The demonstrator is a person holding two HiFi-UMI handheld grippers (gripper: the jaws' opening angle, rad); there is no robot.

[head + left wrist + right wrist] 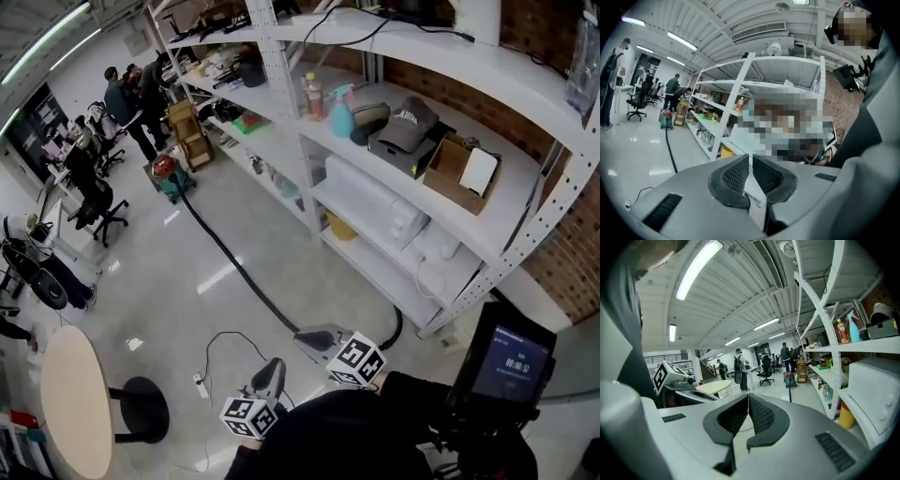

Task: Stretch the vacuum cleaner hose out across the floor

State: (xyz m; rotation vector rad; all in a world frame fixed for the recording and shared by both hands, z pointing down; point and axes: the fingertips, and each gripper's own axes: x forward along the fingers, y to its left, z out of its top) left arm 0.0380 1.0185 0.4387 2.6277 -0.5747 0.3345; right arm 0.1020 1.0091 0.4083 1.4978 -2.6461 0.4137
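The black vacuum hose (230, 258) lies stretched along the floor from the red-and-green vacuum cleaner (170, 177) at the far end to a curved end (393, 329) by the shelf foot. Both grippers hang above its near part. My left gripper (272, 371) is shut with nothing between its pads (751, 157). My right gripper (316, 341) is also shut and empty (748, 397). The left gripper view looks down the aisle at the vacuum cleaner (666, 119) and the hose (671, 152). In the right gripper view the vacuum cleaner (790, 379) stands far off.
White metal shelving (394, 202) with bottles, boxes and a cap runs along the right. A round table (75, 408) stands at the near left, and a thin cable with a power strip (200, 384) lies beside it. Office chairs (98, 202) and people (127, 98) are at the far end.
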